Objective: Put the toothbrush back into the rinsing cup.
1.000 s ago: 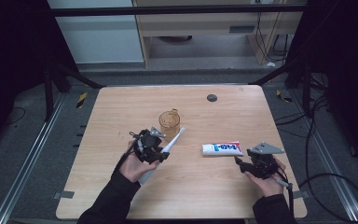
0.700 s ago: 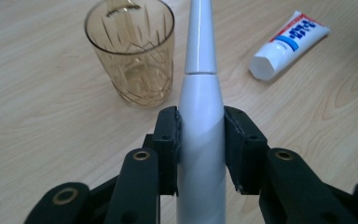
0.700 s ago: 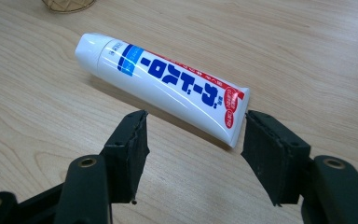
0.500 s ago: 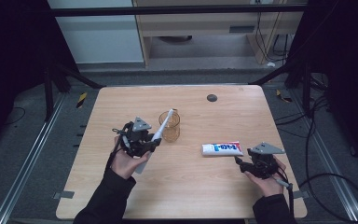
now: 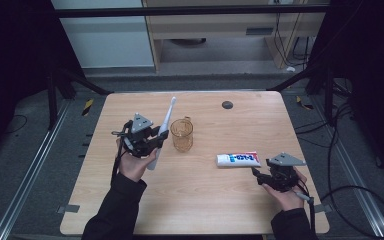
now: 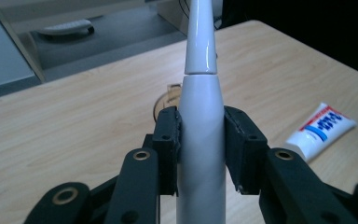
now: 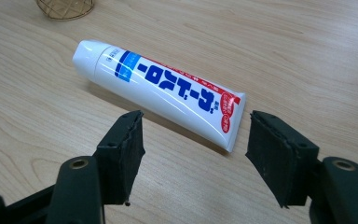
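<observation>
A pale wood-grain tabletop point(image 5: 205, 210) with rounded corners is seen on a grey floor, metal rails at either side and a cabinet beyond the far edge. Towards the left edge, the left tongs point(image 5: 152, 141) are pressed onto the smooth white handle of an electric toothbrush point(image 5: 163, 129), which is held tilted with its head towards the far edge. Just beside it, near the tabletop's middle, an amber see-through cup point(image 5: 182, 134) is stood upright. A glossy white toothpaste tube point(image 5: 238, 159) with blue and red print is laid flat nearer the right edge; the right tongs point(image 7: 193, 154) are spread, with the tube's crimped end just ahead of the gap. A small dark disc point(image 5: 227, 104) is seen near the far edge.
</observation>
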`<state>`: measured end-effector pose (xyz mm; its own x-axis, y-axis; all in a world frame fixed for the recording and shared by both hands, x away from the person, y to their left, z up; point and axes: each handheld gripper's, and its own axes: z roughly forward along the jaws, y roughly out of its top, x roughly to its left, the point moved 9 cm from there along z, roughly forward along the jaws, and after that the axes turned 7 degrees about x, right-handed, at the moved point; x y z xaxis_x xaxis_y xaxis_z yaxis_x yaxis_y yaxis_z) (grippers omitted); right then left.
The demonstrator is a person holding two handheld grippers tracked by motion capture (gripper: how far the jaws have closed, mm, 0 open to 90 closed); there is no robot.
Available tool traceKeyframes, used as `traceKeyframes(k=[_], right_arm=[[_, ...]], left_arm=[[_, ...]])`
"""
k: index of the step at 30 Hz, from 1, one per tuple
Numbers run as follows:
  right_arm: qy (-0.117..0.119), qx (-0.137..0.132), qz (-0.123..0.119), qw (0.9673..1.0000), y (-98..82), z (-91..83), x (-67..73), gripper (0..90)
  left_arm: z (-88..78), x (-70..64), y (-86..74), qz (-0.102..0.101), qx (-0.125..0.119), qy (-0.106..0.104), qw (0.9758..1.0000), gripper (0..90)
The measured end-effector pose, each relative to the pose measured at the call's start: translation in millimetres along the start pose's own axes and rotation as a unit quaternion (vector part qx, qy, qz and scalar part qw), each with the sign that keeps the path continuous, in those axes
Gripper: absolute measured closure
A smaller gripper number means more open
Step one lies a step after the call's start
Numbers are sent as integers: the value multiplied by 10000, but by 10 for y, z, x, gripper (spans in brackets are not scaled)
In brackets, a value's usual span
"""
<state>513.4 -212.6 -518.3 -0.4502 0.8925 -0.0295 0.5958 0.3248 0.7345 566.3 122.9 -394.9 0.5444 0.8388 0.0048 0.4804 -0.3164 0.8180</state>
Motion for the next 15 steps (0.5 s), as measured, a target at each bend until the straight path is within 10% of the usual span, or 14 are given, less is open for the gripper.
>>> traceKeyframes(k=[15], right_arm=[[-40, 29, 77, 10000, -13, 11, -15, 326]], left_arm=[[127, 72, 396, -271, -678, 42, 9973, 666]])
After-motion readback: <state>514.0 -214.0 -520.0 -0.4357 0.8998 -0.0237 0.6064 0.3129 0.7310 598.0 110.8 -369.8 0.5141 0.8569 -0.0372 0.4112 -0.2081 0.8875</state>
